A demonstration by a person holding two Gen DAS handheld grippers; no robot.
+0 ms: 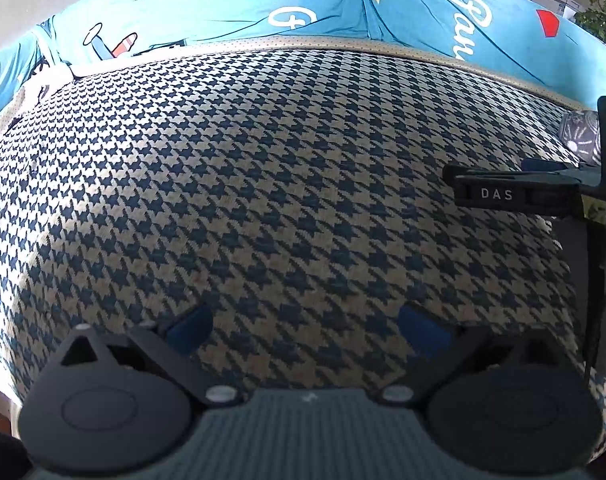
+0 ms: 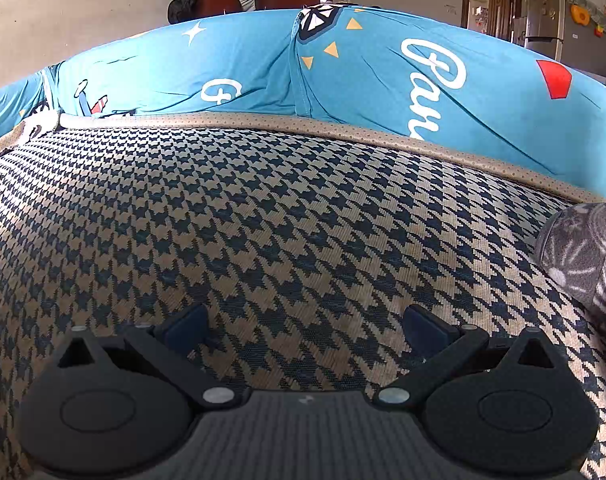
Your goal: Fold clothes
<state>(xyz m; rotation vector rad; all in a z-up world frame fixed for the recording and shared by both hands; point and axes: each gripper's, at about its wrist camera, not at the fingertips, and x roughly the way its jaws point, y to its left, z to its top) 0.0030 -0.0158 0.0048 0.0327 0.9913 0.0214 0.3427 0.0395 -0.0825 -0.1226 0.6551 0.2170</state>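
Houndstooth fabric [image 1: 287, 184], navy on tan, covers a sofa seat and fills most of both wrist views. Behind it, past a tan dotted piping edge [image 2: 263, 124], rises a turquoise printed cover [image 2: 243, 68] with white script lettering, stars and a red patch, draped over the backrest. The left gripper [image 1: 307, 330] hovers low over the seat with its blue-padded fingers [image 1: 189, 328] spread wide and nothing between them. The right gripper [image 2: 305, 326] sits in a like pose, fingers [image 2: 425, 326] wide apart and holding nothing. The garment [image 2: 579, 252], a grey cloth with a white starburst print, lies bunched on the seat at the right edge of the right wrist view, well apart from both sets of fingers. In the left wrist view, the black body of the right gripper, lettered "DAS", partly hides it.
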